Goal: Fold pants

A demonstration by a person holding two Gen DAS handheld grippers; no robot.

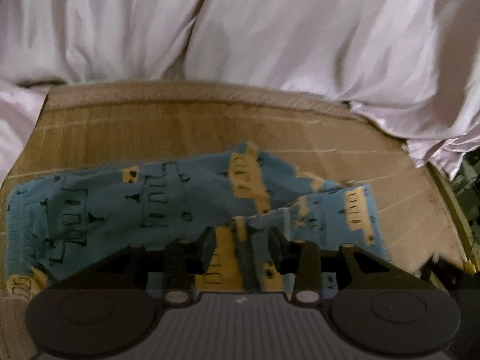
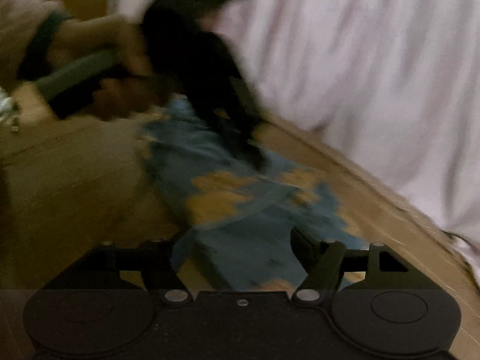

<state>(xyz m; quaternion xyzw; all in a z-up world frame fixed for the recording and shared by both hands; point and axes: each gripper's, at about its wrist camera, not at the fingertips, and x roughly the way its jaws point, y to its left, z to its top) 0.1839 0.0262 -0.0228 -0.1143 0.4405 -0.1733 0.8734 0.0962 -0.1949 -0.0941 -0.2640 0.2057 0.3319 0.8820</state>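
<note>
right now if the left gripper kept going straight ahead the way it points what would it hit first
Most likely the blue and yellow patterned pants: the left gripper points into a raised fold of them, with cloth between its fingers. Beyond lie the brown cardboard-like surface and the pale pink draped sheet. Depth is unclear.

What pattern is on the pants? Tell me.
The pants are blue with tan patches and black line drawings, clearest in the left wrist view.

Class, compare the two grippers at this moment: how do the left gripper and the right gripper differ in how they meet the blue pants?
The left gripper has its fingers drawn fairly close with a raised fold of the pants between them; the right gripper stands wider over flat cloth. The left view is sharp; the right is smeared. Both are black two-finger tools over the same pants on the wooden table.
</note>
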